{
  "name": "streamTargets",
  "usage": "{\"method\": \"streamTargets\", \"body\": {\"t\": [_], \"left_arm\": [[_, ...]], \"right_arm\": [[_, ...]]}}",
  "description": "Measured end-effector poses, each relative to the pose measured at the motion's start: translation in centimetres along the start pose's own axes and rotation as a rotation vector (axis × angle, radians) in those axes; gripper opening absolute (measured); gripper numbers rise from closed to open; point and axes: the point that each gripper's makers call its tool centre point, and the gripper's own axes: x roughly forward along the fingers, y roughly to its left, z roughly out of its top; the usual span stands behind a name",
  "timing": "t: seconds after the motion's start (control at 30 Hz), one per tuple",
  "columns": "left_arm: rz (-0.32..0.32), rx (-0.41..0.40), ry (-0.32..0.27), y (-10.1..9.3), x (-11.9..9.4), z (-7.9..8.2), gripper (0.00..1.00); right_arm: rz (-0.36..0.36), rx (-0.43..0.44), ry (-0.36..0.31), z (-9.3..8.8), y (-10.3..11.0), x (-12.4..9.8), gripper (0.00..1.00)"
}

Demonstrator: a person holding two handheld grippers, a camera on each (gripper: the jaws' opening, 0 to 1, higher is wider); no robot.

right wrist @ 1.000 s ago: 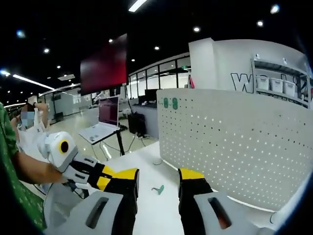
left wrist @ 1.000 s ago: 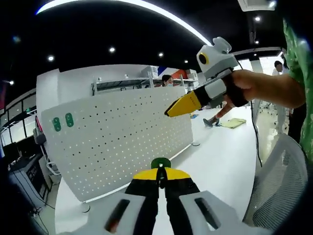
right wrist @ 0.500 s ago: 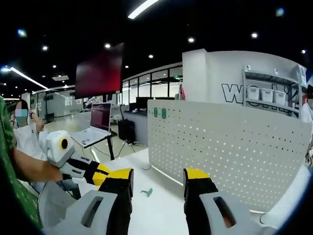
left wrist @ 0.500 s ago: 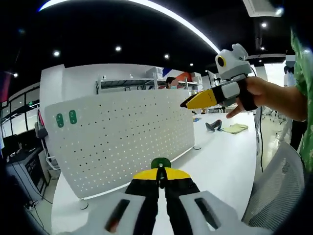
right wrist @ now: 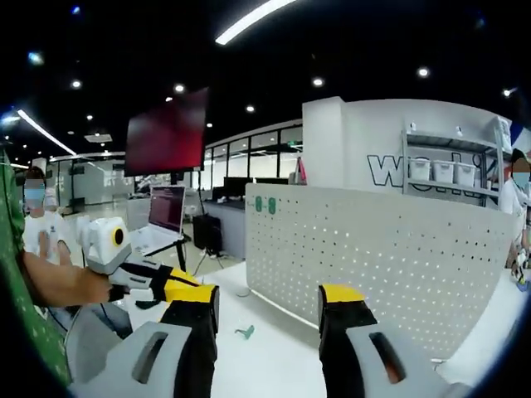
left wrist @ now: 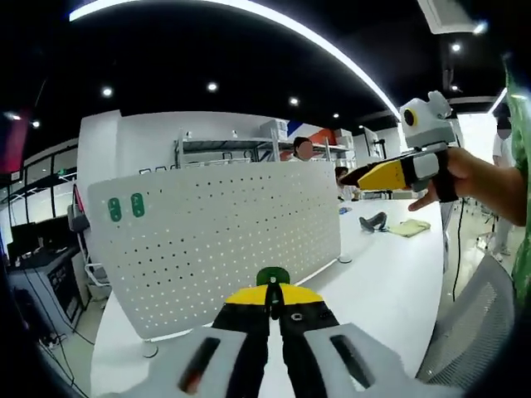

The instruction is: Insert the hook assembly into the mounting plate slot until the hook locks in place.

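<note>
Insertion not started: left gripper [left wrist: 271, 298] is clamped on the green hook [left wrist: 272, 276], held well short of the pegboard [left wrist: 224, 236], right gripper [right wrist: 270, 311] gapes wide and empty, a second green hook [right wrist: 245, 332] lies on the table [right wrist: 274, 365].

Left gripper [left wrist: 271, 300], yellow-tipped jaws pinched together on a small green plastic hook piece [left wrist: 272, 276], hangs over the white bench [left wrist: 373, 278]. The white perforated metal pegboard [left wrist: 217, 232] stands along the bench's far edge. Right gripper [left wrist: 375, 176] floats upper right.
</note>
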Motion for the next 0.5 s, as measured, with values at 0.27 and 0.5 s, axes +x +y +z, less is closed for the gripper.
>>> {"method": "streamTargets", "body": {"t": [0.27, 0.5], "left_arm": [[0.013, -0.034, -0.013, 0.30, 0.31, 0.55, 0.03], [0.027, -0.037, -0.017, 0.86, 0.53, 1.05, 0.03]], "right_arm": [[-0.007, 0.011, -0.029, 0.55, -0.30, -0.79, 0.53], [-0.004, 0.024, -0.018, 0.02, -0.86, -1.08, 0.58]]}}
